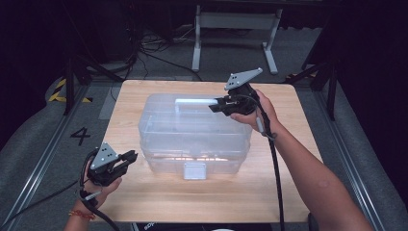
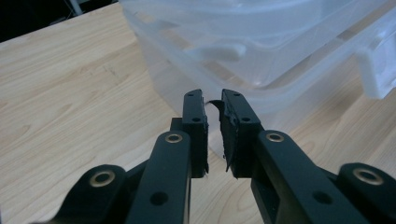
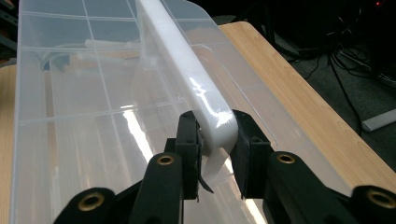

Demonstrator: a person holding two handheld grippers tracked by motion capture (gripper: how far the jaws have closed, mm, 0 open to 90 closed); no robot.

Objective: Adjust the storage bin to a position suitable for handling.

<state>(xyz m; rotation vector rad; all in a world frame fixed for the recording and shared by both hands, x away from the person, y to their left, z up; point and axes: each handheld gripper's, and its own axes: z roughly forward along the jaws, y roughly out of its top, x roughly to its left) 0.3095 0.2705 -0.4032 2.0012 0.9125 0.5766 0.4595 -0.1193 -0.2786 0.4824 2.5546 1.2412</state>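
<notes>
Right gripper clamps the bin's white handle

Nearest the high camera, the person's two forearms come in from the bottom edge over the wooden worktop [image 1: 288,192]. Largest thing on that worktop is a clear plastic storage bin [image 1: 192,132], lidded, standing in the middle and slightly toward the far side, with a pale latch [image 1: 195,170] on its near wall. A white carry handle [image 3: 196,88] runs along the top of the lid.

At the far right of the bin, the right gripper [image 1: 222,105] reaches over the lid from the right. Its fingers [image 3: 187,140] are closed on the near end of the white handle, one on each side and touching it.

Near the left corner of the worktop, the left gripper [image 1: 129,158] hovers just beside the bin's near left corner, pointing at it. Its fingers [image 2: 194,119] stand narrowly apart with only a slim gap between them, holding nothing and not touching the bin wall.
</notes>
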